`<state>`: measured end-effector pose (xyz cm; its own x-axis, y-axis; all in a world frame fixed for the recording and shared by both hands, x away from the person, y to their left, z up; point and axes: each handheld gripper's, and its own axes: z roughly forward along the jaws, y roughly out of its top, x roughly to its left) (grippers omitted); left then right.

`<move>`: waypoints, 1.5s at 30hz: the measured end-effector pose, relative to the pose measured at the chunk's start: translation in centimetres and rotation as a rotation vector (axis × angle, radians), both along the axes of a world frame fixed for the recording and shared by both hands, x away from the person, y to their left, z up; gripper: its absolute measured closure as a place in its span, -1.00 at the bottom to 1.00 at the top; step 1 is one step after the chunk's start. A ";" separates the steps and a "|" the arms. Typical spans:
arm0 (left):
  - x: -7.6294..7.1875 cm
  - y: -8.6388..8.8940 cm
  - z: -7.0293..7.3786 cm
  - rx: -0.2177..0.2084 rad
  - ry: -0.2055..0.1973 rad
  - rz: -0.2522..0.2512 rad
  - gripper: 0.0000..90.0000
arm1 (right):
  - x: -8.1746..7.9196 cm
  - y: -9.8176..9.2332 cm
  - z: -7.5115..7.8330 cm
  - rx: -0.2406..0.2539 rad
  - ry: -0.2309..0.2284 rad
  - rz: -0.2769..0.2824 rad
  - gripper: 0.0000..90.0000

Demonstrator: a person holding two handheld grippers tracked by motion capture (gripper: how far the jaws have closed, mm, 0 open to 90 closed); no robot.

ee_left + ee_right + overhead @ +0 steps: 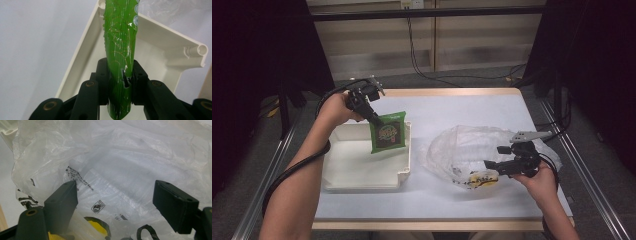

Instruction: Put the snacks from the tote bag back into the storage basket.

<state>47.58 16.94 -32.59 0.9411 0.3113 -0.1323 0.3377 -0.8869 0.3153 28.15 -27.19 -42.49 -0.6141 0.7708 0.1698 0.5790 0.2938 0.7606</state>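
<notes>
A green snack packet [388, 132] hangs upright over the far right part of a white tray [357, 170]. My left gripper [371, 116] is shut on the packet's top left corner. In the left gripper view the black jaws pinch the packet [120, 37] edge-on, with the tray [160, 35] below it. A crumpled clear plastic bag [467, 145] with black and yellow print [484, 179] lies at the right of the table. My right gripper [489, 166] lies level at the bag's near right edge and points left. Its jaws stand wide open [115, 192] against the bag's film [125, 152].
The table has a pale blue-white top [472, 107] with a wooden edge. Black curtains hang at both sides, and cables run across the floor beyond the far edge. Metal rails flank the table left and right.
</notes>
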 end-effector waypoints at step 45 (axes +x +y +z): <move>2.1 -0.7 -2.3 -0.002 -0.022 -0.031 0.62 | 0.0 -0.2 -0.2 -0.005 0.013 -0.003 -0.55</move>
<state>49.66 16.29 -34.87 0.9528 0.2821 -0.1122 0.3034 -0.8959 0.3245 28.11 -27.42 -42.69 -0.6093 0.7735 0.1743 0.5900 0.2954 0.7514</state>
